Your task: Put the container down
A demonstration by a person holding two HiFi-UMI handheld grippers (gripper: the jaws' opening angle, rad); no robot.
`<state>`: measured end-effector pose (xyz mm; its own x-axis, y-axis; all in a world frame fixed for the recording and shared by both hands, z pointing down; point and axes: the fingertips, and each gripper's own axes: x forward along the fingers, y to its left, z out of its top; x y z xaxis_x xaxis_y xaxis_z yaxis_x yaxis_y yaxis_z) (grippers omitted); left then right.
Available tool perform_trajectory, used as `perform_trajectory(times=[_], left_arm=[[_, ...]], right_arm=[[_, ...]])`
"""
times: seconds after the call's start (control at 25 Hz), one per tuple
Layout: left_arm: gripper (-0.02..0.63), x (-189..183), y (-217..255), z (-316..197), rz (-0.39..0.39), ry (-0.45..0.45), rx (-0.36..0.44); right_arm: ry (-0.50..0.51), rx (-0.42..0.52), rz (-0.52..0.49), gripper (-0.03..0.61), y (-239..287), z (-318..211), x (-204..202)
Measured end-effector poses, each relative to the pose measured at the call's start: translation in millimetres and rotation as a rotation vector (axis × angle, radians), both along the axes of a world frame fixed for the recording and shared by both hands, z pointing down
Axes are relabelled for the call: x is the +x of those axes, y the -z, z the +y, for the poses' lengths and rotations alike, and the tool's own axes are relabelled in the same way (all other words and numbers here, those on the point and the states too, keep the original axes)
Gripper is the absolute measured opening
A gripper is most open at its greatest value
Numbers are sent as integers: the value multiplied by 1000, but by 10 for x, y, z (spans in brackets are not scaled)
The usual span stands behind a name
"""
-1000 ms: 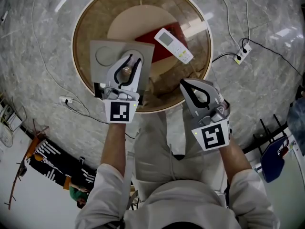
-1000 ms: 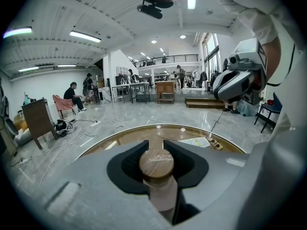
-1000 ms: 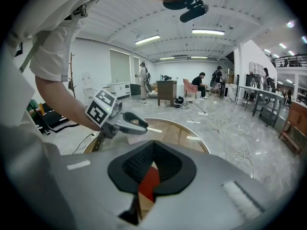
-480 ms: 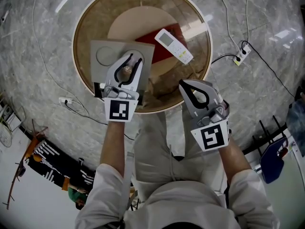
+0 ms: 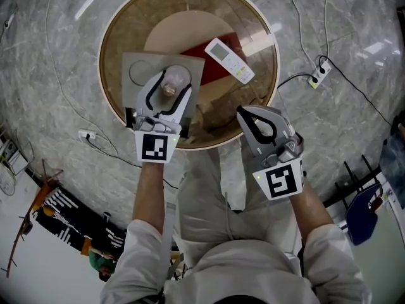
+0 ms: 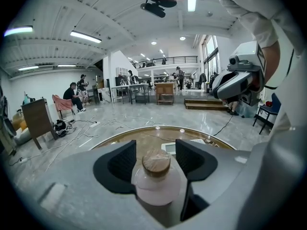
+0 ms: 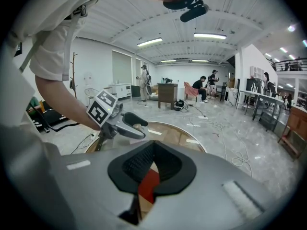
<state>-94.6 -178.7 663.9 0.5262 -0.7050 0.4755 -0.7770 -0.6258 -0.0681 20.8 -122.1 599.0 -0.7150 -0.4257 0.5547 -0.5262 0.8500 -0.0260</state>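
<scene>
So the left gripper (image 5: 171, 78) has just been opening up, and its jaws now stand wide with the container (image 6: 157, 186) between them, not squeezed: there's a visible gap on each side of its cork lid (image 6: 156, 163). The container is a little clear jar, upright, and as far as I can tell it's sitting on a gray mat (image 5: 136, 65) on the near left part of the round glass-topped counter (image 5: 253, 90). Further back on the counter there's a white remote (image 5: 231, 60) lying partly on top of a red flat thing (image 5: 212, 69). The right gripper (image 7: 152, 147) is clenched with nothing in it, tips meeting, hanging over the near edge of the counter, well apart from the jar. Both grippers point forward and down a bit.
</scene>
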Motion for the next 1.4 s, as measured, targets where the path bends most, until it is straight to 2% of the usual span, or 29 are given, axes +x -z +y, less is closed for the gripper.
perform_trajectory(times=[0.32,0.56,0.64,0.8,1.2,1.28,1.4], left_arm=[[265,-84,256,118,-15,26,19],[264,-216,509,288,-15,71,15],[264,-244,616,346,8,103,14],[264,-317,887,488,35,152,11],[256,-410,1684,838,18,138,44],[221,-427,1864,909,21,148,50],[213,-441,2139,999,36,167,58]], right_arm=[[8,27,-7,5,195,66,-9],[22,50,-14,5,391,157,-37],[25,54,-13,5,458,189,-35],[33,76,-17,5,672,247,-57],[37,120,-12,5,1357,393,-107],[42,131,-14,5,1492,426,-110],[37,142,-18,5,1687,468,-106]])
